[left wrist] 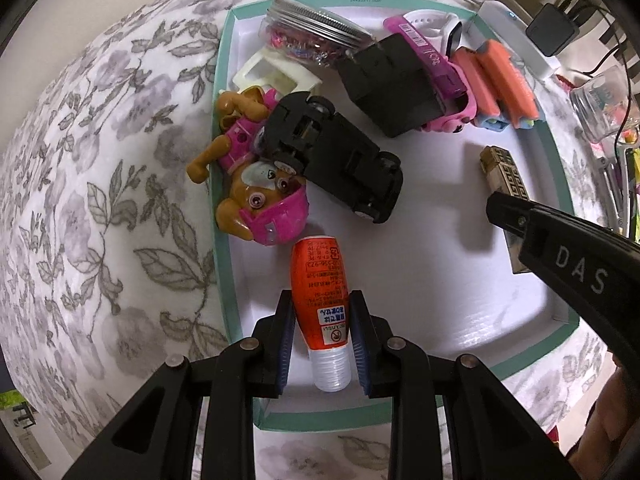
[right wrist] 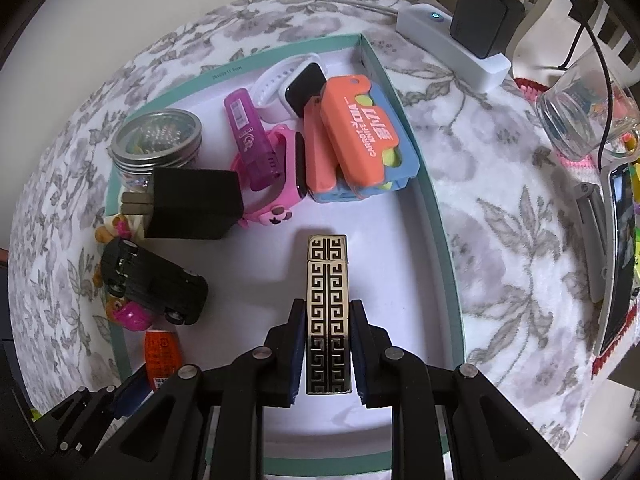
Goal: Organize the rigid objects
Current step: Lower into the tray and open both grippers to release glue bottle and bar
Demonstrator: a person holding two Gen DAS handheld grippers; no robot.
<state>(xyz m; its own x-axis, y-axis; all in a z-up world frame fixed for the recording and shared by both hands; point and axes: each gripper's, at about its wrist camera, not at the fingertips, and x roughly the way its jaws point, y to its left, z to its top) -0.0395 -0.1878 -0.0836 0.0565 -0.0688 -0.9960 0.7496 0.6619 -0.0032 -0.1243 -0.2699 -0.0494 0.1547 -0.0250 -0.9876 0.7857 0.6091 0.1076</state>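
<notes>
Glue bottle point(left wrist: 320, 300), orange, sits pinched in the left claw point(left wrist: 322, 344), low centre of the left view, over the white floor of the teal-rimmed tray point(left wrist: 224, 184). Patterned lighter point(right wrist: 328, 312) is clamped in the right claw point(right wrist: 326, 348), centre of the right view. Judgement: lower both onto bare floor, clear of the black toy car point(left wrist: 336, 160), then release.

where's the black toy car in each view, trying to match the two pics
Left wrist view: the black toy car lies wheels-up at centre, inside the teal-rimmed box, against the pink dog figure.
Right wrist view: the black toy car is at the left edge, near the box's left rim.
Shared landmark: the black charger block just beyond the car.
</notes>
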